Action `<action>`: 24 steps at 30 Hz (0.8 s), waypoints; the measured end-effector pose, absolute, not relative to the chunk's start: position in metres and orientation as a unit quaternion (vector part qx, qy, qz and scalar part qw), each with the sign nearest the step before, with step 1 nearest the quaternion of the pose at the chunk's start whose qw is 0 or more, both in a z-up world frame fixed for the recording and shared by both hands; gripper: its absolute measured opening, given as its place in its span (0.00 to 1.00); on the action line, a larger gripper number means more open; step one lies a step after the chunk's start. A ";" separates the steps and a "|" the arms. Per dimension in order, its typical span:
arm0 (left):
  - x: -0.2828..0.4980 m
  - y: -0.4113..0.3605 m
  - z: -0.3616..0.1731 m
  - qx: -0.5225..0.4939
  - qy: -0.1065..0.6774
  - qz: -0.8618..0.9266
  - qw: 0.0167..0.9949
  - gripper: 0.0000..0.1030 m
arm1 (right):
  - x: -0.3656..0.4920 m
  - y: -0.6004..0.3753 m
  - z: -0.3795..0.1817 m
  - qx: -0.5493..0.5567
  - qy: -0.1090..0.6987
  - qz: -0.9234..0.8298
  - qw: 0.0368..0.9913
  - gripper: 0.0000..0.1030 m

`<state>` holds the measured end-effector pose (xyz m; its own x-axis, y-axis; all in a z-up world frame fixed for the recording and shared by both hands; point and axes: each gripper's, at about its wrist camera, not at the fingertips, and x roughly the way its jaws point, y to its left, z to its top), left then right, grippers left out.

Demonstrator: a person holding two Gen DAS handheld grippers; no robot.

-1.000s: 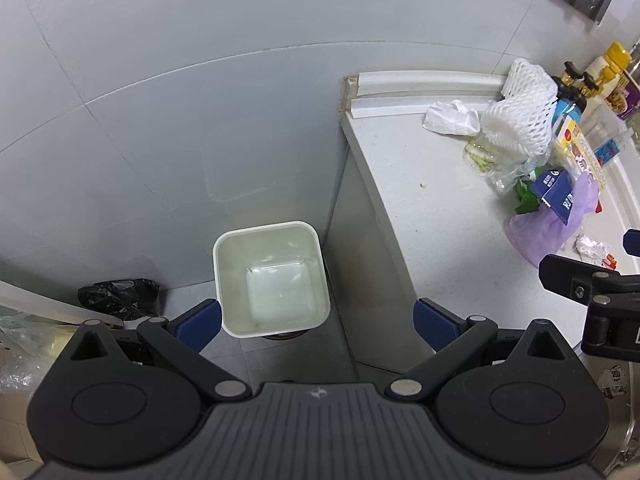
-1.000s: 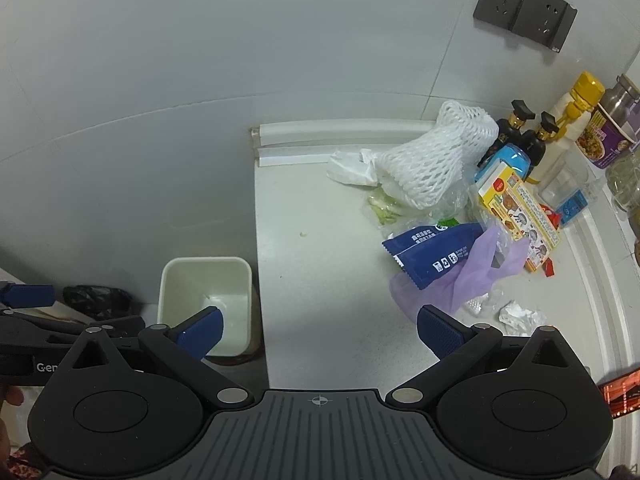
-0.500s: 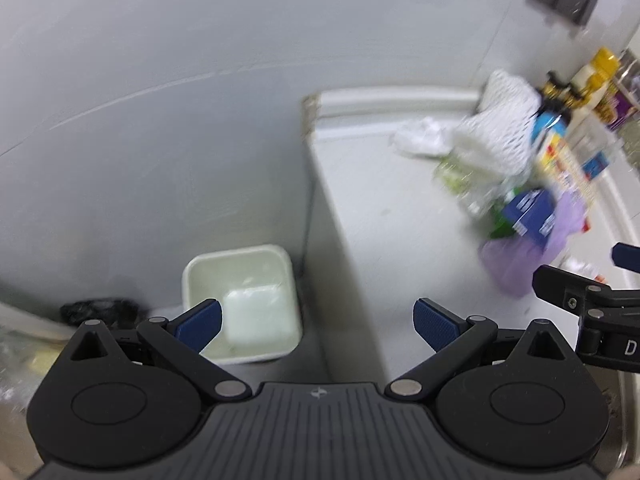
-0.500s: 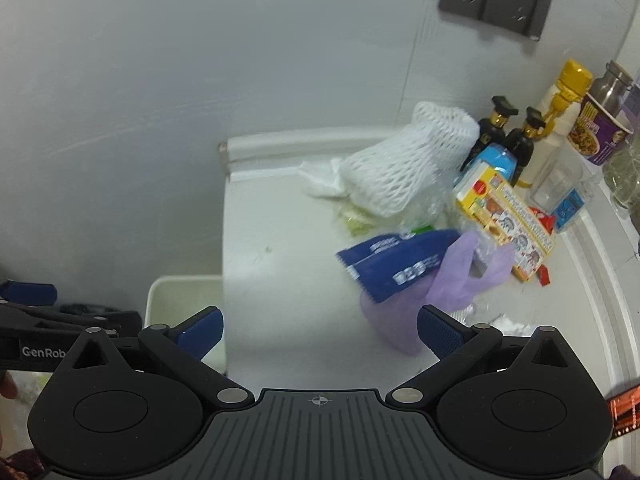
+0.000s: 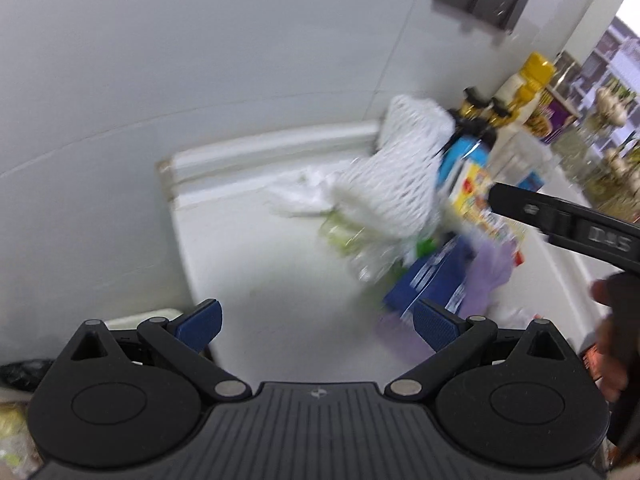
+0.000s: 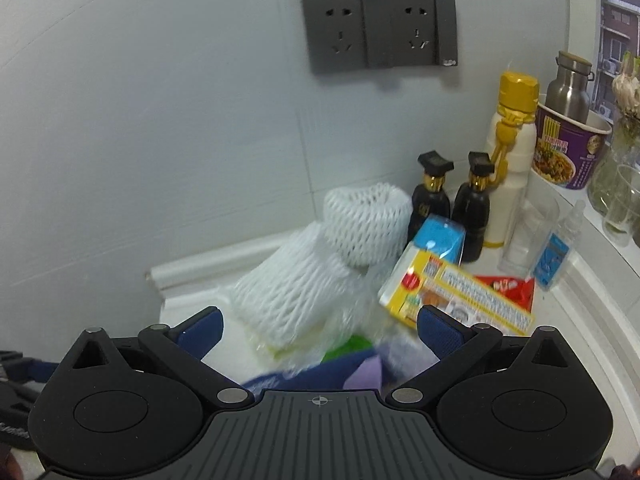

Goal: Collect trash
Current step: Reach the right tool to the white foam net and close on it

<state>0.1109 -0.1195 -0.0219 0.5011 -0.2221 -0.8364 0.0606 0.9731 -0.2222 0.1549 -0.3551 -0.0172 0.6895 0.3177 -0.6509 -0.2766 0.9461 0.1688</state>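
Trash is heaped at the back of the white counter (image 5: pixel 256 264): white foam fruit netting (image 6: pixel 320 276) (image 5: pixel 396 184), a crumpled white tissue (image 5: pixel 300 200), a clear plastic bag with green scraps (image 5: pixel 360 248), a blue wrapper (image 5: pixel 432 280) and a purple plastic bag (image 5: pixel 488 276). My left gripper (image 5: pixel 316 318) is open above the counter's front, short of the pile. My right gripper (image 6: pixel 318 328) is open right over the netting and clear bag, nothing between its fingers. The right tool also shows in the left view as a black bar (image 5: pixel 560 224). The white bin shows only as a rim (image 5: pixel 136 318).
A yellow box (image 6: pixel 452 292), two black bottles (image 6: pixel 430 204), a white bottle with yellow cap (image 6: pixel 510 152), a purple noodle cup (image 6: pixel 568 148) and a steel flask (image 6: pixel 568 84) stand along the wall. A grey socket plate (image 6: pixel 378 30) is above. A hand (image 5: pixel 616 340) is at right.
Both grippers swung up and right, from over the floor bin to the counter pile. The right one came in close to the netting. Both stayed open.
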 end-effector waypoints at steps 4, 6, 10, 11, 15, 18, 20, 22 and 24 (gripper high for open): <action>0.127 -0.136 -0.020 -0.075 0.466 -0.100 0.876 0.99 | 0.187 -0.363 -0.026 0.039 0.350 0.177 0.919 1.00; 0.135 -0.143 -0.021 -0.073 0.458 -0.108 0.879 0.99 | 0.203 -0.365 -0.030 0.046 0.346 0.189 0.918 1.00; 0.145 -0.155 -0.023 -0.058 0.433 -0.122 0.891 0.96 | 0.230 -0.370 -0.041 0.075 0.334 0.211 0.916 1.00; 0.147 -0.157 -0.025 -0.055 0.428 -0.126 0.893 0.96 | 0.236 -0.371 -0.043 0.082 0.330 0.213 0.916 1.00; 0.162 -0.164 -0.032 -0.056 0.417 -0.145 0.896 0.92 | 0.256 -0.371 -0.052 0.087 0.314 0.219 0.920 1.00; 0.168 -0.167 -0.037 -0.055 0.410 -0.157 0.897 0.87 | 0.275 -0.369 -0.063 0.087 0.326 0.214 0.917 1.00; 0.171 -0.168 -0.040 -0.054 0.406 -0.161 0.898 0.83 | 0.284 -0.367 -0.071 0.086 0.333 0.210 0.915 1.00; 0.174 -0.170 -0.042 -0.058 0.403 -0.166 0.898 0.80 | 0.291 -0.364 -0.077 0.082 0.340 0.208 0.914 1.00; 0.177 -0.171 -0.044 -0.061 0.406 -0.166 0.897 0.76 | 0.298 -0.359 -0.082 0.073 0.346 0.201 0.914 1.00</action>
<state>0.1770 -0.1708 -0.0440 0.6160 -0.3471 -0.7071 0.2474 0.9375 -0.2446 0.2979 -0.3592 -0.0817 0.6797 0.4185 -0.6024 -0.3176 0.9082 0.2725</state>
